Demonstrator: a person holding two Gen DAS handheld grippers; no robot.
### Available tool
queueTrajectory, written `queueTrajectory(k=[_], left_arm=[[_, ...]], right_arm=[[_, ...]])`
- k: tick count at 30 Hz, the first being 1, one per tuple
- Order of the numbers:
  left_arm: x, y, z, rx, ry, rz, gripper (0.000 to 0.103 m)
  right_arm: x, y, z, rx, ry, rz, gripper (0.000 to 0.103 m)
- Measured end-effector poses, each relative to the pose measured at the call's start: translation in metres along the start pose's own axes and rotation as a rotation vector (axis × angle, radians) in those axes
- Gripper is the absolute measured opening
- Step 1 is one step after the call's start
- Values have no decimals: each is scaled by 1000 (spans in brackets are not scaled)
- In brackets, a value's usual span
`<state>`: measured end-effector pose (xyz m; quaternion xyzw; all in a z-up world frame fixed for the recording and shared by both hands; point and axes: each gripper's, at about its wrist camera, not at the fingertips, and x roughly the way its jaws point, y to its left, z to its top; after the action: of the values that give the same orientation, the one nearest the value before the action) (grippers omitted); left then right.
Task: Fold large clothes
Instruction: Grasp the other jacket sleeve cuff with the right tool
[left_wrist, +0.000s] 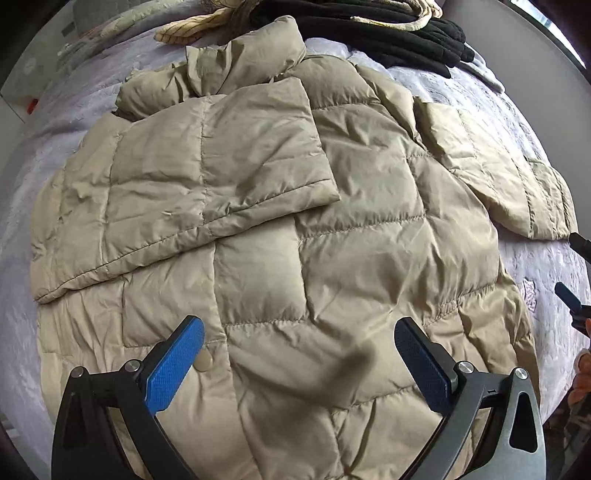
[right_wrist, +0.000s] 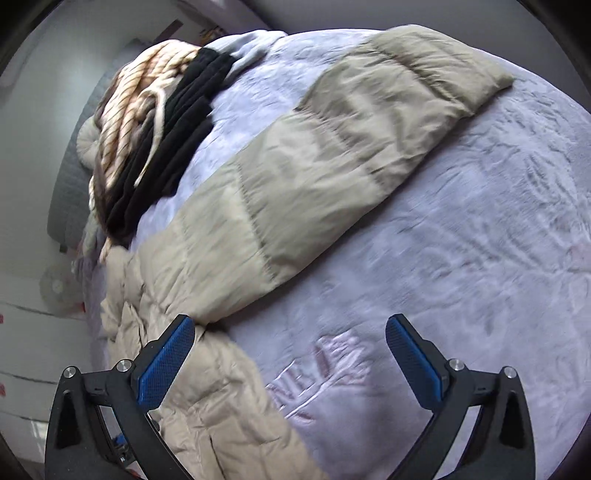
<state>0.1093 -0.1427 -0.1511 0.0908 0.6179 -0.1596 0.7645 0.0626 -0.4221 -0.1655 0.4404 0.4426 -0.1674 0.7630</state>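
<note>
Left wrist view: beige quilted puffer jacket (left_wrist: 280, 206) spread flat across the lavender-covered bed (left_wrist: 33, 155), filling most of the frame. One sleeve (left_wrist: 207, 166) is folded inward over the body; the other sleeve (left_wrist: 495, 166) lies stretched out toward the bed's right side. Collar bunched at the far edge, near a pile of black clothes (left_wrist: 406, 33) and a striped cream garment (left_wrist: 192, 27). Left tool (left_wrist: 299, 325) hovers over the jacket's near hem, jaws spread wide, grasping nothing. Right tool tips just visible at the frame's right edge.

Right wrist view: right tool (right_wrist: 290, 325) released, jaws wide apart, nothing between them, above the bed cover (right_wrist: 461, 240). Outstretched sleeve (right_wrist: 332, 155) runs diagonally across the bed toward the far edge. Black clothes (right_wrist: 173, 136) and striped garment (right_wrist: 129, 122) heaped at the far left. View is motion-blurred.
</note>
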Motion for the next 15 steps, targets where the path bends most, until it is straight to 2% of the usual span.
queueTrajectory(k=[6, 10, 15], left_arm=[[1, -14, 12, -25, -10, -40, 103], [7, -27, 19, -5, 9, -35, 103], [7, -43, 25, 22, -13, -12, 103]], right_arm=[[-6, -43, 49, 142, -50, 69, 103], [-1, -63, 80, 207, -80, 110, 103], [14, -83, 103, 327, -82, 194, 103]])
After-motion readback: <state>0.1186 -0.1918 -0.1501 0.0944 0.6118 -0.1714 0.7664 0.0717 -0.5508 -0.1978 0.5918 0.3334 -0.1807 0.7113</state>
